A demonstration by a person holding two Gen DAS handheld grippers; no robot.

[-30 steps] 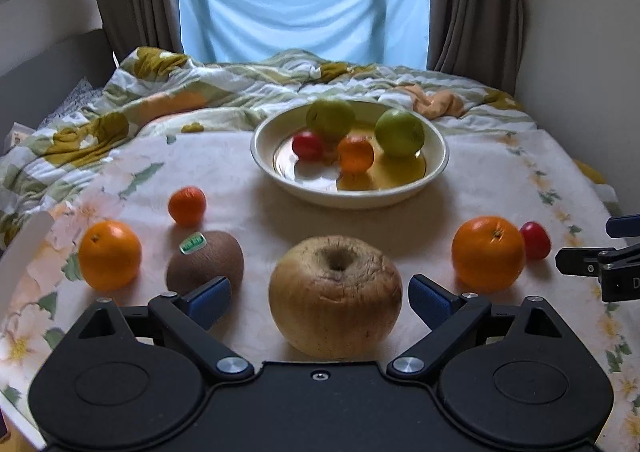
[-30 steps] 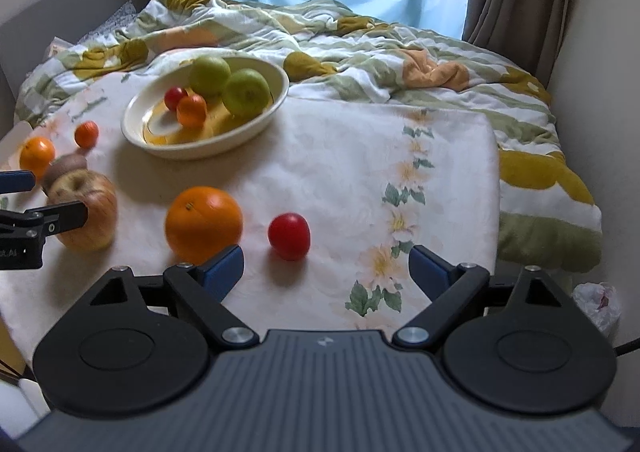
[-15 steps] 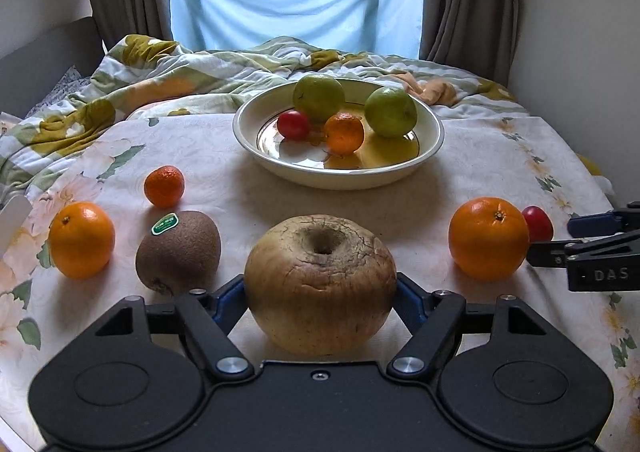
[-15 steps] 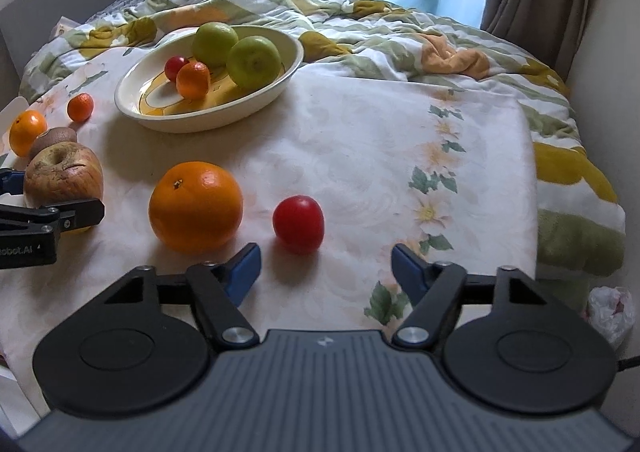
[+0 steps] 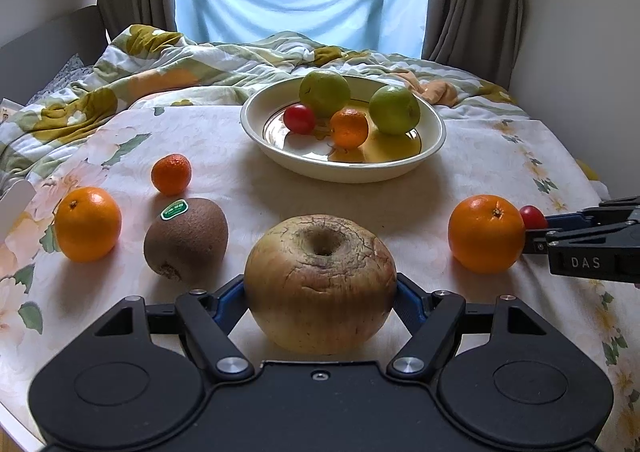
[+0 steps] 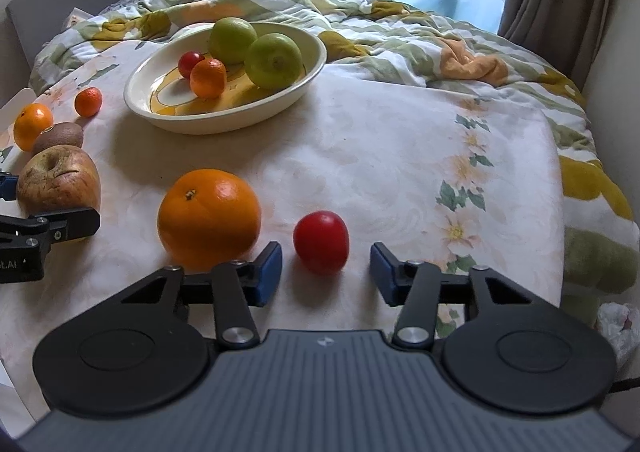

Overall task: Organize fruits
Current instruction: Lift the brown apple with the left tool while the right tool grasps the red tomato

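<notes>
My left gripper has its blue pads pressed against both flanks of the wrinkled brown apple, low in the middle of the left wrist view – the grip looks firm, with the apple resting on the floral cloth. Left of it in that frame lie a kiwi with a green sticker, a large orange and, a little higher, a small mandarin.

My right gripper is closing, its blue fingers on either side of the red cherry tomato in the lower middle of the right wrist view; the tomato sits between them, but I see a gap on each side – the pads are not on it yet. Just left of the left finger sits another large orange, close to the finger; I cannot tell whether they touch.

The cream bowl stands in the upper middle of the left view, on the cloth. It holds two green apples, a mandarin and a red cherry tomato. A crumpled flowered duvet lies behind the bowl, across the top of both frames
</notes>
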